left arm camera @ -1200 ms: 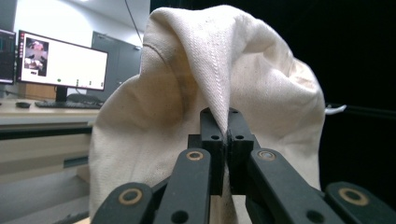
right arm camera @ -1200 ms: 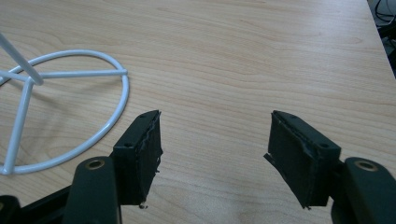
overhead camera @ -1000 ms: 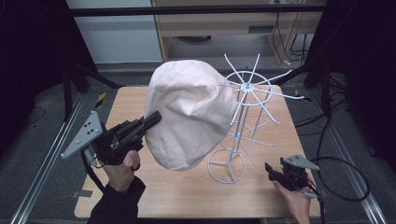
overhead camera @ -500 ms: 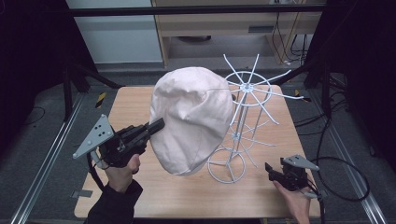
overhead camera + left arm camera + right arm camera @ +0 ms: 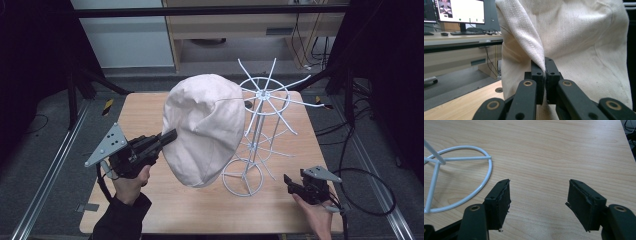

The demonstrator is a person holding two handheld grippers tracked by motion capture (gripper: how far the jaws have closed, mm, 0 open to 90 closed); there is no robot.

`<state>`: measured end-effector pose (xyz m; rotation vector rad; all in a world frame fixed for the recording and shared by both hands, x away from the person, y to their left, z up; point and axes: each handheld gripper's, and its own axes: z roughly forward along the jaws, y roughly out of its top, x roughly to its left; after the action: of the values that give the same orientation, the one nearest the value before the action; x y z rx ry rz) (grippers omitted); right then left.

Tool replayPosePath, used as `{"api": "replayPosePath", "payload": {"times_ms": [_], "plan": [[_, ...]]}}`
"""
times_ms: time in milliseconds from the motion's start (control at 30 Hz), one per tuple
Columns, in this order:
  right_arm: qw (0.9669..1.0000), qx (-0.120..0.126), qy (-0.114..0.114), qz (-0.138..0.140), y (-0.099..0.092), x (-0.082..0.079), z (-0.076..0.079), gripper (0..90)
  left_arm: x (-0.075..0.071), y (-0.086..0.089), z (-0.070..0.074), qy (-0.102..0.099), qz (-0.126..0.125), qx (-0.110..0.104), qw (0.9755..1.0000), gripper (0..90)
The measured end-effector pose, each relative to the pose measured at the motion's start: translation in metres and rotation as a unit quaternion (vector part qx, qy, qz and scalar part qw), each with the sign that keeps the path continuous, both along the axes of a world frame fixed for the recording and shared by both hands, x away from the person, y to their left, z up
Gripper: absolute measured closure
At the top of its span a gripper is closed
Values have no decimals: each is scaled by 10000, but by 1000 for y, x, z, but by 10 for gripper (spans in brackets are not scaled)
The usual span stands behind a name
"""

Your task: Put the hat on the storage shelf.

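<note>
1. At the left of the high view, the left gripper [image 5: 170,136], black with a grey three-cornered plate on top, is held in the person's left hand [image 5: 131,183] above the light wooden table [image 5: 150,112].
2. Its jaws are clenched on a fold of the cream cotton fabric hat [image 5: 207,127]; the left gripper view shows the cloth pinched between the two black pads, with the weave draping down on both sides.
3. The hat hangs off the table surface, bulging upward and rightward from the grip, and its right edge overlaps the upper spokes of the white wire hat stand [image 5: 260,125].
4. The stand sits upright right of the table's middle, a thin pole rising from a round ring base [image 5: 242,177] to a wheel of radiating wire arms at the top.
5. At the far right near the table's front edge, the right gripper [image 5: 290,181] rests low in the person's right hand [image 5: 315,212].
6. Its jaws are spread wide and grasp nothing; in the right gripper view bare wood lies between them, the ring base just beside the left jaw.
</note>
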<state>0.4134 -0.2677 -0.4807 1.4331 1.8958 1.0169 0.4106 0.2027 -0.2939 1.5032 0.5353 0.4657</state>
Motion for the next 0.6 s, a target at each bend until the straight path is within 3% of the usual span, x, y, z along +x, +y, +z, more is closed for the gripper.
{"api": "replayPosePath", "payload": {"times_ms": [600], "plan": [[10000,-14,0,22,1,0,0,341,6,-23,-18,221,12,441,9988,869]]}}
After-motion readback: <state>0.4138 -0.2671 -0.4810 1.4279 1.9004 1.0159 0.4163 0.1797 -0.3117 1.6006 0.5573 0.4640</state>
